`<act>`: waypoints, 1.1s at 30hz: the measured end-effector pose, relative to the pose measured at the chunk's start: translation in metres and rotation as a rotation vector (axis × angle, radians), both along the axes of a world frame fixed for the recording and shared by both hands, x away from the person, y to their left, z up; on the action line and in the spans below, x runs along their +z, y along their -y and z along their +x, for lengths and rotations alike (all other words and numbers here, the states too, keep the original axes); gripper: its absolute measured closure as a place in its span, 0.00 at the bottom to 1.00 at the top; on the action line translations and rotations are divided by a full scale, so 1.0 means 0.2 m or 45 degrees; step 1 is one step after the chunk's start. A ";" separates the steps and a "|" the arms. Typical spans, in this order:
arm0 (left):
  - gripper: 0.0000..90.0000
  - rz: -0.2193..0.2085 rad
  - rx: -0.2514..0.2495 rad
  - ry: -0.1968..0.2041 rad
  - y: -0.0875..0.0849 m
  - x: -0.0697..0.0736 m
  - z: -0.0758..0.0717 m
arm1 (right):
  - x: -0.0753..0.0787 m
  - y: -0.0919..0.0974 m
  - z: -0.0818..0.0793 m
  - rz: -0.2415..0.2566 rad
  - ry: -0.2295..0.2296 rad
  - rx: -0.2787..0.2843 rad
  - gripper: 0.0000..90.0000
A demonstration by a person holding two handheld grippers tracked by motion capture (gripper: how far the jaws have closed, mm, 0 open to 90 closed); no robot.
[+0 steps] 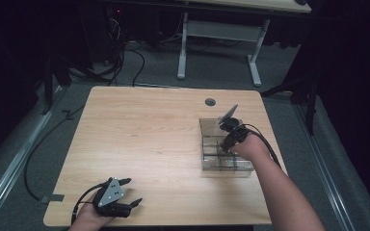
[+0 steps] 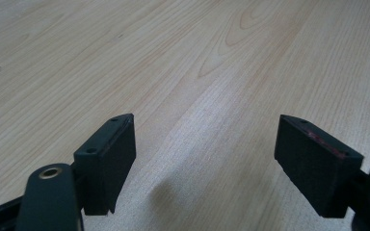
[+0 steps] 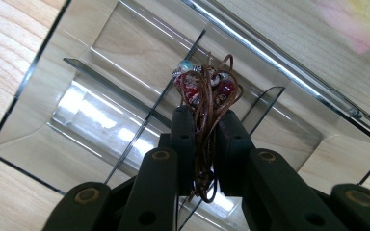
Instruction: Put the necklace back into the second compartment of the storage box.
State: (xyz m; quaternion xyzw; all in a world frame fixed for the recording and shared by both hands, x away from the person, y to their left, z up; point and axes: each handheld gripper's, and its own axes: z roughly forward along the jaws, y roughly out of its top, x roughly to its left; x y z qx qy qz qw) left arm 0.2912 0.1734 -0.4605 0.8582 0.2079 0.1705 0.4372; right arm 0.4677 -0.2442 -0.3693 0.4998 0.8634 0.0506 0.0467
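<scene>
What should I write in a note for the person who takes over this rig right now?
Right tongs: shut on the brown cord bracelet with red and blue beads, held above the clear plastic divided organiser box.
Left tongs: open, holding nothing, low over the light wooden table at its near left.
Done: bracelet gripped and brought over the box.
Left: lower it into a compartment, probably, and release.

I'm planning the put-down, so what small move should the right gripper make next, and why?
Probably lower a little, then open. The right gripper pinches the beaded cord bracelet above the clear divided box, with the beads hanging over a compartment near a divider, so going lower should keep them from snagging on it.
</scene>
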 end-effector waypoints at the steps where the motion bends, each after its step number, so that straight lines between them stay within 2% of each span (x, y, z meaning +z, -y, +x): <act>1: 0.26 0.001 0.000 0.000 0.00 0.00 0.00 | 0.01 0.00 0.00 0.000 0.001 0.002 0.88; 8: 0.26 0.006 -0.001 -0.001 0.00 0.00 0.00 | 0.03 0.02 -0.01 0.012 0.004 -0.034 0.89; 12: 0.26 0.007 -0.002 -0.003 0.00 0.00 0.00 | 0.03 0.04 -0.01 -0.007 0.018 -0.036 0.89; 17: 0.26 0.004 -0.001 -0.003 0.00 0.00 0.00 | 0.01 0.04 0.01 -0.025 0.016 -0.062 0.90; 23: 0.26 0.002 -0.003 -0.003 0.00 0.00 0.00 | -0.03 0.02 0.02 -0.045 -0.003 -0.044 0.90; 31: 0.26 0.002 -0.007 -0.002 0.00 0.00 0.00 | -0.11 0.00 0.04 -0.031 -0.035 -0.040 0.89; 33: 0.26 0.002 -0.007 -0.003 0.00 0.00 0.00 | -0.12 0.00 0.04 -0.025 -0.032 -0.041 0.85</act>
